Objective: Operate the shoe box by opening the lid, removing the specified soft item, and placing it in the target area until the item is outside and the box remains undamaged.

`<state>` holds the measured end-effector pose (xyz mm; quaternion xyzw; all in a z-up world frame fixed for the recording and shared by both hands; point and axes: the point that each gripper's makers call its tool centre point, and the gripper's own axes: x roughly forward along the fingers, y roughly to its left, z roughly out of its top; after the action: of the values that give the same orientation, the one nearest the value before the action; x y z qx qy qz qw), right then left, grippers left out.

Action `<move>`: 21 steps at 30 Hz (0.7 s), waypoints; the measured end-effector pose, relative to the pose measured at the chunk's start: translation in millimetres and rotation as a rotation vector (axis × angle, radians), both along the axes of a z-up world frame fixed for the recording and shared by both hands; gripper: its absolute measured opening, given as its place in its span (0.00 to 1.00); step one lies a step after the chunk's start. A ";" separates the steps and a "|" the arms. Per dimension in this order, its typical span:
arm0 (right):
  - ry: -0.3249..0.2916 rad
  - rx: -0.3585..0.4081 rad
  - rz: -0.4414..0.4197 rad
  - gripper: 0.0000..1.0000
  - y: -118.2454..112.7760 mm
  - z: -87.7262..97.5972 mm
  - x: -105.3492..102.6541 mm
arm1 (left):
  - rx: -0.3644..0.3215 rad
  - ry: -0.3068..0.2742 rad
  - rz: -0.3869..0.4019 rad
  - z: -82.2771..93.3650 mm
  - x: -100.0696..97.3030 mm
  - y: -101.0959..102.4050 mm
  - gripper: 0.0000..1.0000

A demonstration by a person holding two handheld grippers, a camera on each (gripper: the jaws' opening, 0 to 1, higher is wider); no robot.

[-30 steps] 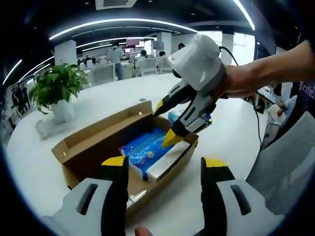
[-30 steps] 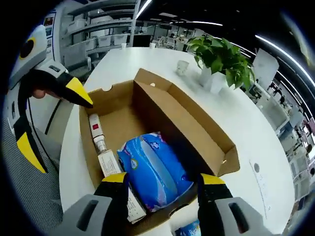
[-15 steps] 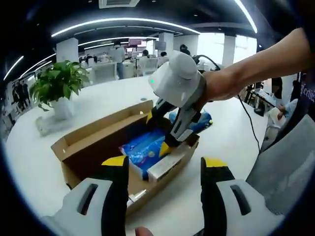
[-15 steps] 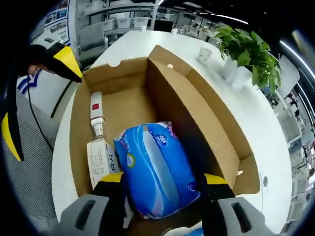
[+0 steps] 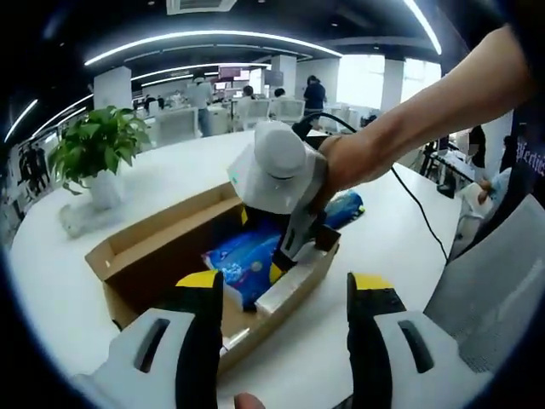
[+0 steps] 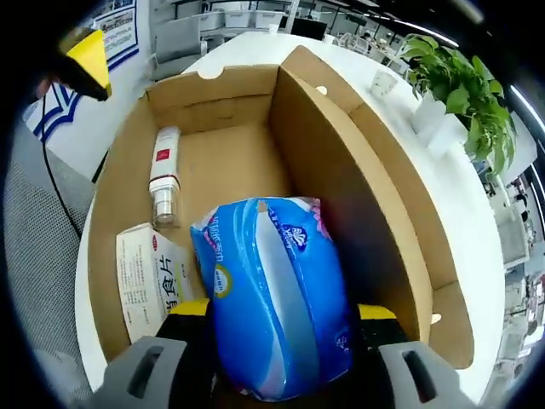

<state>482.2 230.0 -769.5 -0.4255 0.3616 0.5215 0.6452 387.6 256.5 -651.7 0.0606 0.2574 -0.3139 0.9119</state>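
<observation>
White office table [image 5: 409, 221] | box [image 6: 375, 179] lid open | right claw [image 6: 277, 328] jaws apart, straddling blue pack [image 6: 272, 290] inside box | left claw [image 5: 285, 294] apart, idle | left: grip, lift, place outside.

The white carton [image 6: 152, 281] in the box reads "食片"; other print illegible.

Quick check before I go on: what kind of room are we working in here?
Most likely an open-plan office: a large white table holding a potted plant, long ceiling strip lights, and people at desks behind.
</observation>
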 end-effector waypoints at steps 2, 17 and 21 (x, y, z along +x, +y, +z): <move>-0.004 -0.020 0.019 0.61 -0.2 -1.9 0.4 | 0.001 0.001 -0.005 -0.8 0.2 -1.6 0.58; 0.023 -0.095 0.090 0.60 0.0 -12.3 -2.6 | 0.004 0.014 -0.017 -4.0 -1.1 -4.7 0.57; 0.026 -0.095 0.083 0.57 -0.2 -11.9 -4.8 | 0.008 0.017 -0.021 -5.0 -2.2 -4.9 0.57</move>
<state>477.3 229.7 -781.4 -0.4636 0.3762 0.5355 0.5973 385.4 251.6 -656.7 0.0642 0.2657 -0.3227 0.9062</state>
